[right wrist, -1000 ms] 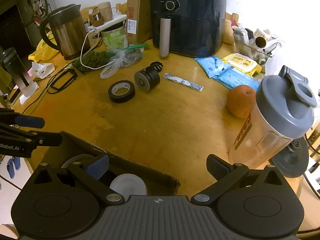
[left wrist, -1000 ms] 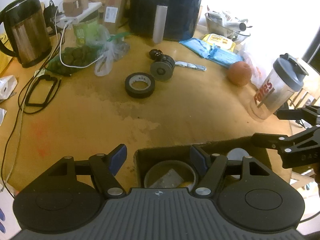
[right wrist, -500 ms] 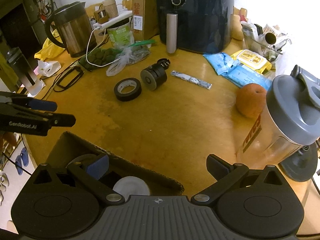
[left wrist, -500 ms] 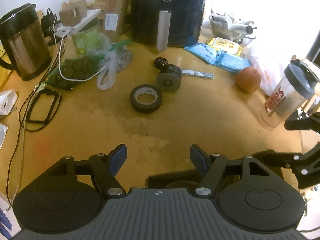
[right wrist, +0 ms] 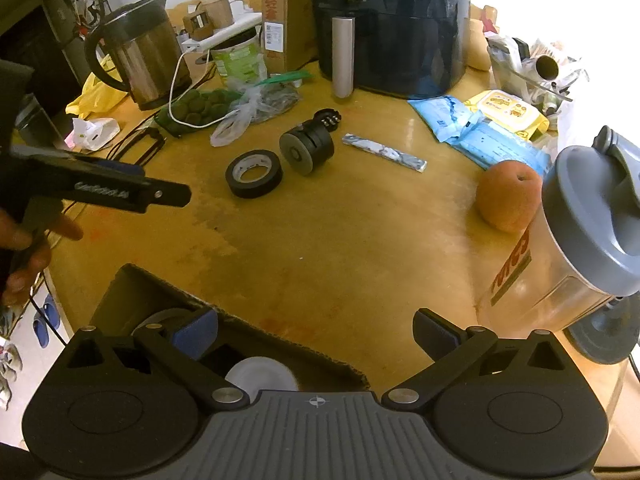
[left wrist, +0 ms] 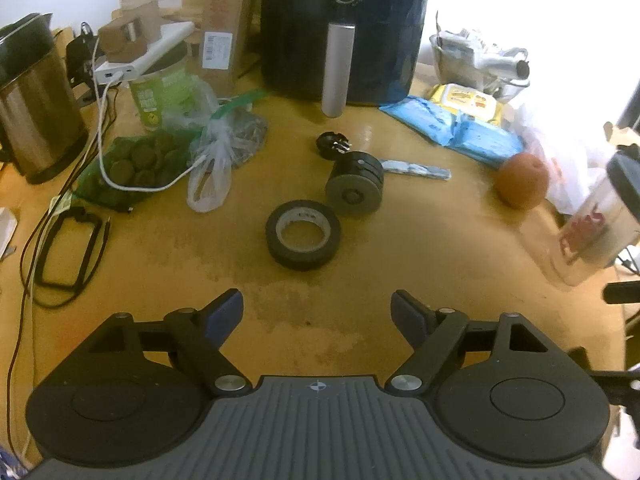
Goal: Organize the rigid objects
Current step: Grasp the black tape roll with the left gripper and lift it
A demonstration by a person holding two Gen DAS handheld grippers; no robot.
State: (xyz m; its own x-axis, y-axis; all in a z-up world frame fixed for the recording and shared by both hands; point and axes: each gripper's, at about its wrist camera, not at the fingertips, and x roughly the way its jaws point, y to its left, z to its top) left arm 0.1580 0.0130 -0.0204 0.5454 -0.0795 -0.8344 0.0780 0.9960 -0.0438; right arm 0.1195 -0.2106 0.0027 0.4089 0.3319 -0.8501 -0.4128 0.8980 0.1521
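black tape roll (left wrist: 303,234) lies flat on the bench (left wrist: 420,264), dead ahead of the left tongs (left wrist: 317,312), just spread wide and empty to straddle it; right tongs (right wrist: 316,334) gape idle over the cardboard box (right wrist: 168,292).

I am working in a lived-in home, at a wooden dining or kitchen table (right wrist: 340,248) used for food and daily clutter. A black air fryer (right wrist: 400,20) stands at its far edge; left of the fryer are a steel electric kettle (right wrist: 140,52), a green tub (right wrist: 238,58) and a bag of round green cakes (right wrist: 200,106), and right of it wet-wipe packs (right wrist: 480,136), an orange (right wrist: 506,196) and a shaker bottle (right wrist: 580,240). Well left of the fryer, beyond the table's edge, shoes (right wrist: 44,320) lie on the floor.
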